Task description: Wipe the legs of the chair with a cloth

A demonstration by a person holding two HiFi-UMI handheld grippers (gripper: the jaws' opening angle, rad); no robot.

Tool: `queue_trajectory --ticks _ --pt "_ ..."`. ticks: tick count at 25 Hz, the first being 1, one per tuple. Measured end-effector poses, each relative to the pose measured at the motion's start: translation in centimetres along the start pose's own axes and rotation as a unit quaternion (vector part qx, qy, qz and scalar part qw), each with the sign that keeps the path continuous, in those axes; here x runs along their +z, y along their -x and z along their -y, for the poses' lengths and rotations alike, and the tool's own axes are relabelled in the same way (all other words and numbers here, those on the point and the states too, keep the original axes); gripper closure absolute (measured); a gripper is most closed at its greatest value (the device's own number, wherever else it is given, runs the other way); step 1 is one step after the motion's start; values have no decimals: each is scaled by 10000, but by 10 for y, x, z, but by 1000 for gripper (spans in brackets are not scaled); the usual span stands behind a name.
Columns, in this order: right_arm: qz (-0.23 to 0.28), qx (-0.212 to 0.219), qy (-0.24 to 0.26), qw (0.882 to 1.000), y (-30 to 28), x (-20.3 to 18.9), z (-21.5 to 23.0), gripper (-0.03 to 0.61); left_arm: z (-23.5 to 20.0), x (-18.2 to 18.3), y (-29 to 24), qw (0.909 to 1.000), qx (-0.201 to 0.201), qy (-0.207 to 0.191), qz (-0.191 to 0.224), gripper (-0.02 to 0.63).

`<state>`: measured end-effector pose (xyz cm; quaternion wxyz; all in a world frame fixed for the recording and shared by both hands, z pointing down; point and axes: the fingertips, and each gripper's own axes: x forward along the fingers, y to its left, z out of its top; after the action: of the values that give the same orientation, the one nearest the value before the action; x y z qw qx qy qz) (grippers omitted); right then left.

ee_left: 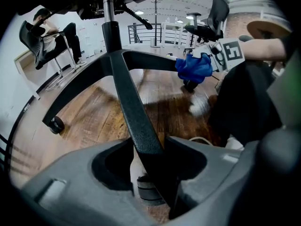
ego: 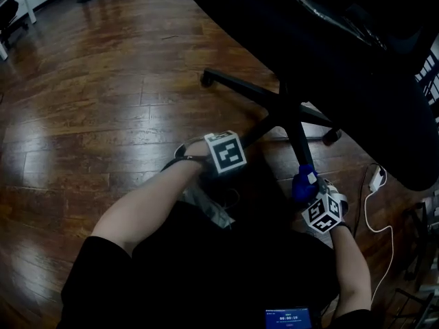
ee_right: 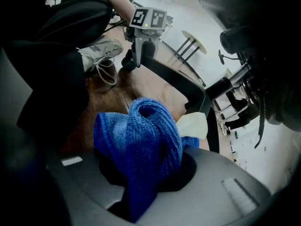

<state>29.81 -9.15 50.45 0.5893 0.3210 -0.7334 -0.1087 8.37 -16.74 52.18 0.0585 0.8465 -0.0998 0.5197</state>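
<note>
At five o'clock, nearest us, our right gripper clenches the blue cloth. At ten o'clock from it, our left gripper loosely straddles a chair leg, not gripping it. We judge the unsteadied chair may roll on its casters under wiping.

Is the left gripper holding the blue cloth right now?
No, the blue cloth is bunched in the right gripper, as its own view shows.

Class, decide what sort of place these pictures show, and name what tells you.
Probably an open office: a wheeled swivel chair on plank flooring, with another office chair standing further back.
</note>
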Motion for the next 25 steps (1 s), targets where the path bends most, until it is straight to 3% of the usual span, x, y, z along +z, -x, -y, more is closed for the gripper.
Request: queue_trajectory --ticks 4,8,12,19,25 --pt "-4 -235 149 9996 -30 39 49 505 1 0 0 9999 -92 80 82 411" --pt "14 -694 229 9973 -58 85 109 505 0 16 -3 9994 -8 -174 297 408" --pt "44 -1151 313 9929 -71 109 135 505 -1 17 -2 9986 -128 -41 506 408" --pt "-29 -791 406 9960 -52 77 91 503 -8 3 0 9992 -66 208 344 408" --pt "-402 118 656 9970 -6 1 -3 503 -7 -4 -1 9996 -56 266 108 408"
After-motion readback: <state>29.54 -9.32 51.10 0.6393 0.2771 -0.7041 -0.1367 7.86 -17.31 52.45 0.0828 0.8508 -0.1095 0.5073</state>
